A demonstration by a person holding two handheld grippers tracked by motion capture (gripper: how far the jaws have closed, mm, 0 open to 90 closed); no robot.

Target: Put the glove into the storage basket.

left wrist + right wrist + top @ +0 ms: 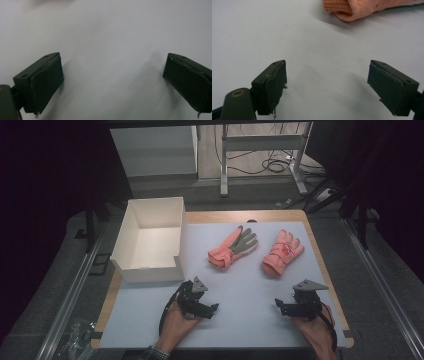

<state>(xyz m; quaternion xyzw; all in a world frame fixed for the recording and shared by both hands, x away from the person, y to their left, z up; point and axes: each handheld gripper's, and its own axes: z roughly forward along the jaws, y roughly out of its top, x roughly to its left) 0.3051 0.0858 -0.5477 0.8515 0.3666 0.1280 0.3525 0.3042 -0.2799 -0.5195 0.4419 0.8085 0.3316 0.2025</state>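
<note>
Two salmon-pink gloves lie on the white table sheet [240, 285]. The left glove [232, 248] shows a grey palm; the right glove [282, 252] lies back-up, and its knitted cuff [352, 7] appears at the top of the right gripper view. An open white box [150, 240] stands at the table's left. My left gripper [202, 302] rests near the front edge, below the box, open over bare sheet [112, 72]. My right gripper [292, 305] sits at the front right, open [327, 85], a short way in front of the right glove. Nothing is between either pair of jaws.
The wooden table edge [325, 265] frames the sheet. Beyond the table stand a metal frame's legs [224, 165] and cables on the floor [277, 165]. Metal rails [380, 280] run along both sides. A crumpled plastic bag [75, 335] lies at the lower left.
</note>
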